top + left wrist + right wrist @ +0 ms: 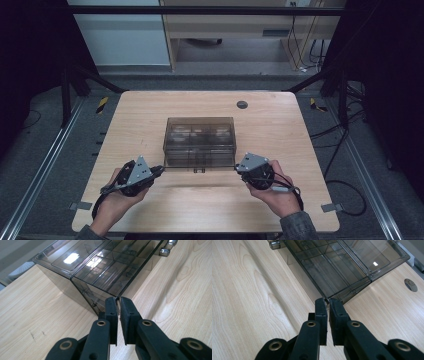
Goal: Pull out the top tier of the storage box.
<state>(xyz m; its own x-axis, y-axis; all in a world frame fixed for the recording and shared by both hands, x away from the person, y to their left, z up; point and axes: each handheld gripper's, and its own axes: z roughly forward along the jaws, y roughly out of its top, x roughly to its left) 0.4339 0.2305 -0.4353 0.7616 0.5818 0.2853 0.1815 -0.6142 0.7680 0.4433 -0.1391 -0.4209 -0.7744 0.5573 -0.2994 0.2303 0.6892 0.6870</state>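
A smoky see-through plastic drawer box [200,134] stands in the middle of the wooden table [200,207]. Its drawer is slid out a little toward me, with dividers visible inside [110,267] [329,267]. My left gripper [161,168] [118,300] is at the drawer front's left corner, its jaws nearly together with the thin plastic edge pinched between the tips. My right gripper [236,167] [327,300] grips the right corner the same way. A metal knob [164,251] [274,244] sticks out of the drawer front between the two grippers.
A round grey grommet [242,104] [410,285] sits in the table behind the box. Bare wood surrounds the box on all sides. Dark frame posts and cables stand on the floor beyond the table's edges.
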